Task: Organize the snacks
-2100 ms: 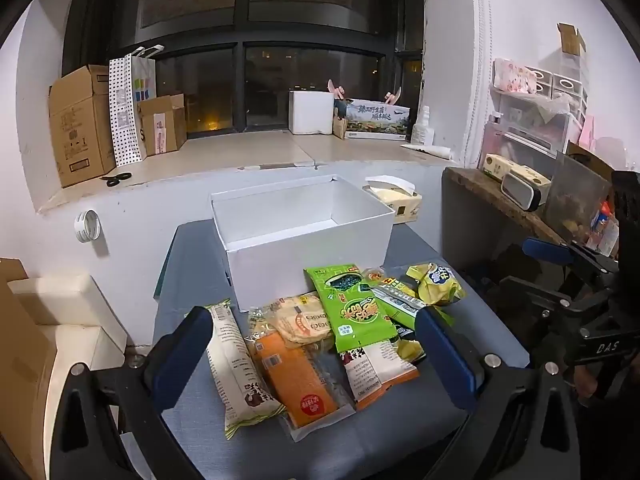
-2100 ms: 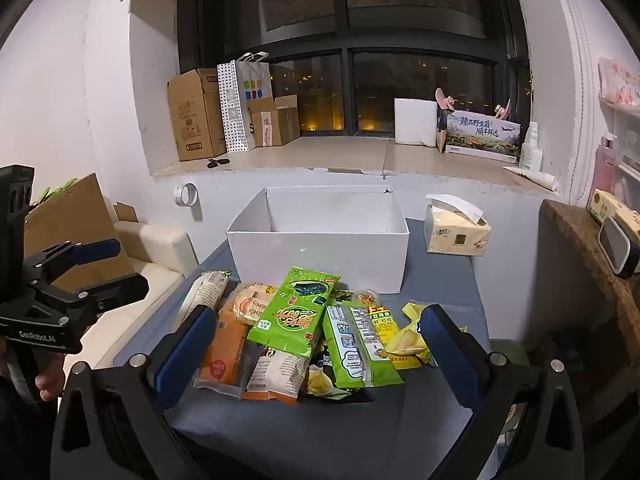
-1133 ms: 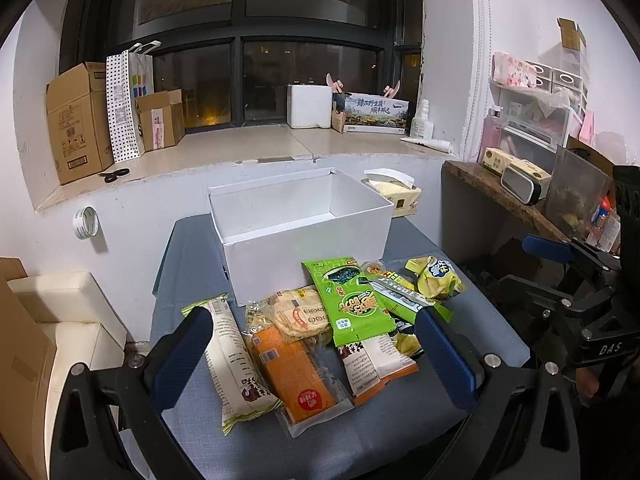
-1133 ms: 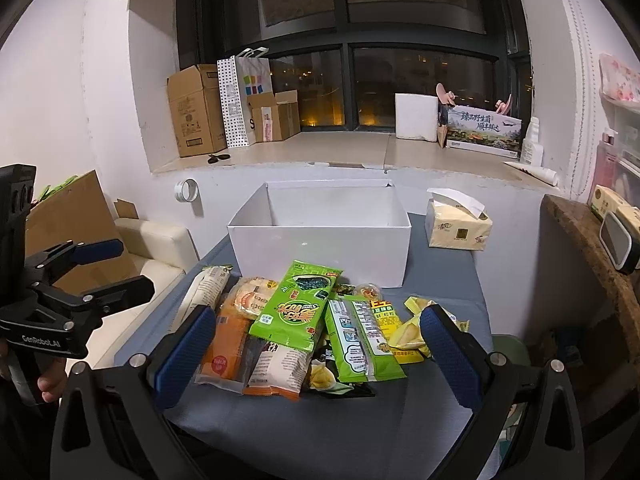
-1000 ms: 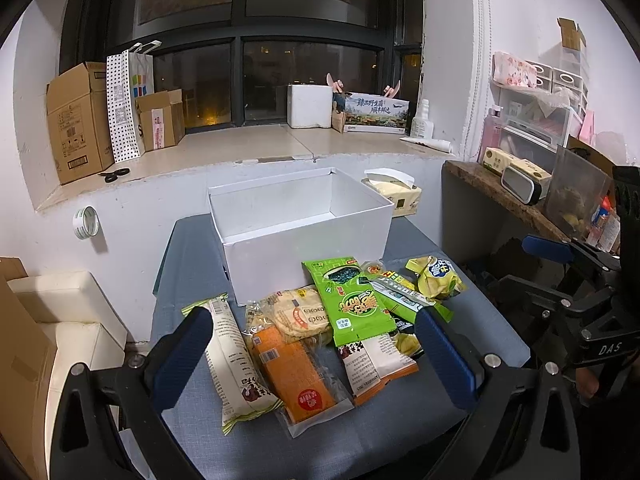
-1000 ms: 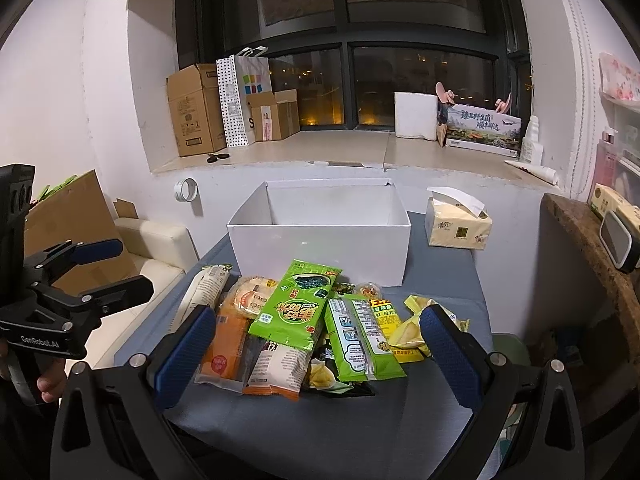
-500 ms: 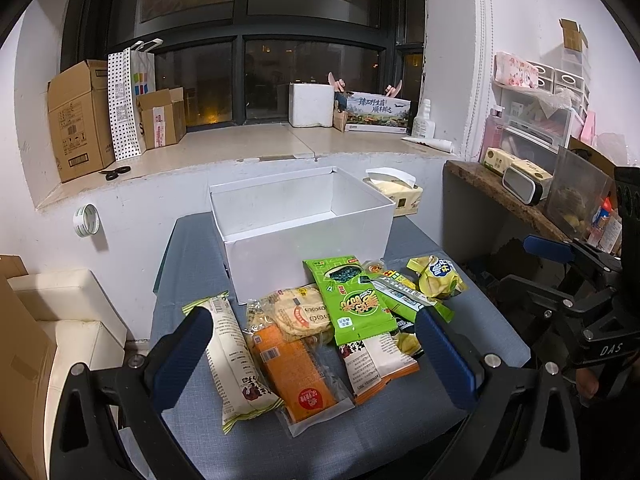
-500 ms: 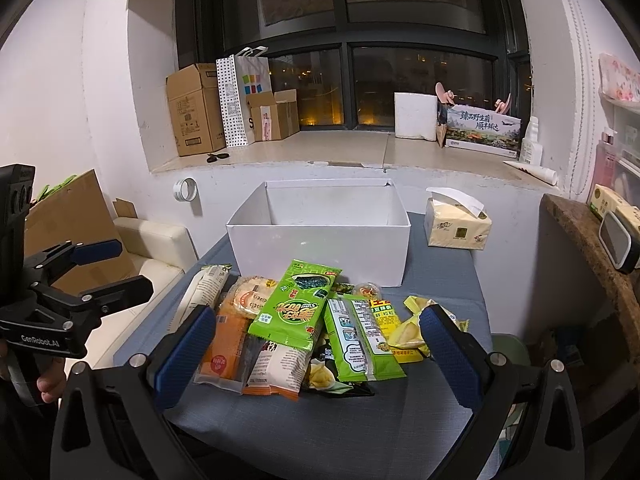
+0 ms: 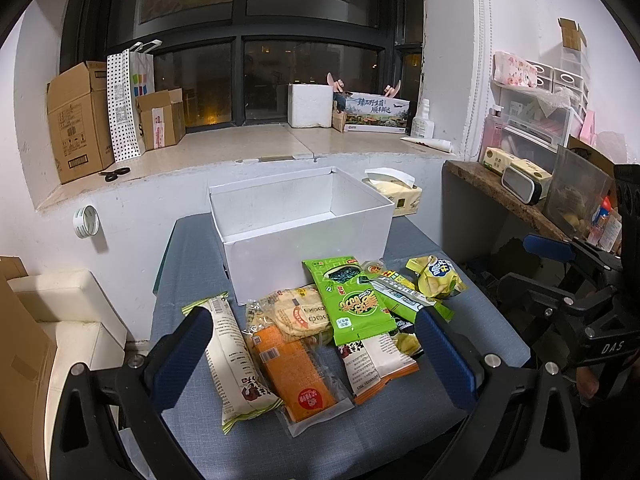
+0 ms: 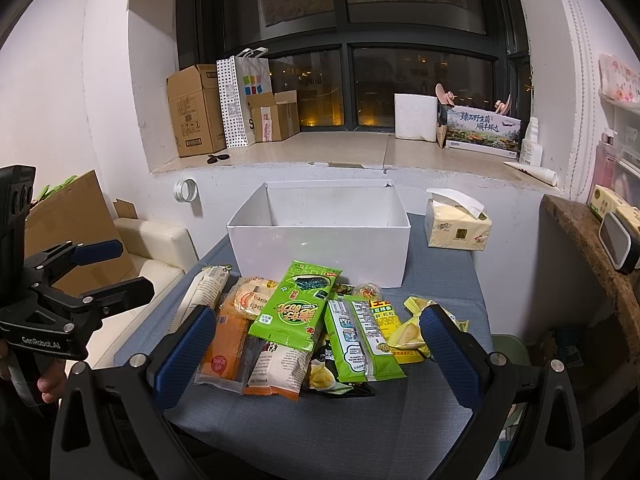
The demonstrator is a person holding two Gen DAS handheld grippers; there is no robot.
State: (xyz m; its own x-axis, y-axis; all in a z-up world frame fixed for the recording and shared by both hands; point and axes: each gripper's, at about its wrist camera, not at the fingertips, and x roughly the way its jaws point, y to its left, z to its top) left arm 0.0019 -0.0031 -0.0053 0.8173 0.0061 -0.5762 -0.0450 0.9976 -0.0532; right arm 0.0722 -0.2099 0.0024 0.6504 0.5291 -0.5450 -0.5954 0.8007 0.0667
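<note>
A pile of snack packets lies on the grey-blue table [image 9: 192, 264] in front of an empty white box [image 9: 304, 236], which also shows in the right wrist view [image 10: 320, 248]. The pile holds a green packet [image 9: 348, 300], an orange packet [image 9: 294, 376], a long white packet [image 9: 232, 360], a round cracker pack [image 9: 296, 312] and a yellow bag [image 9: 436, 276]. The green packet [image 10: 296, 308] also shows in the right wrist view. My left gripper [image 9: 312, 356] is open and empty above the near side of the pile. My right gripper [image 10: 316, 356] is open and empty, also near the pile.
A tissue box [image 10: 456, 228] stands on the table right of the white box. A windowsill behind holds cardboard boxes [image 9: 76, 120] and a paper bag [image 9: 128, 100]. A wooden shelf [image 9: 504, 196] is at the right, a cream seat [image 9: 60, 312] at the left.
Both views have shifted only slightly. The snacks and box have not moved and both grippers stay open.
</note>
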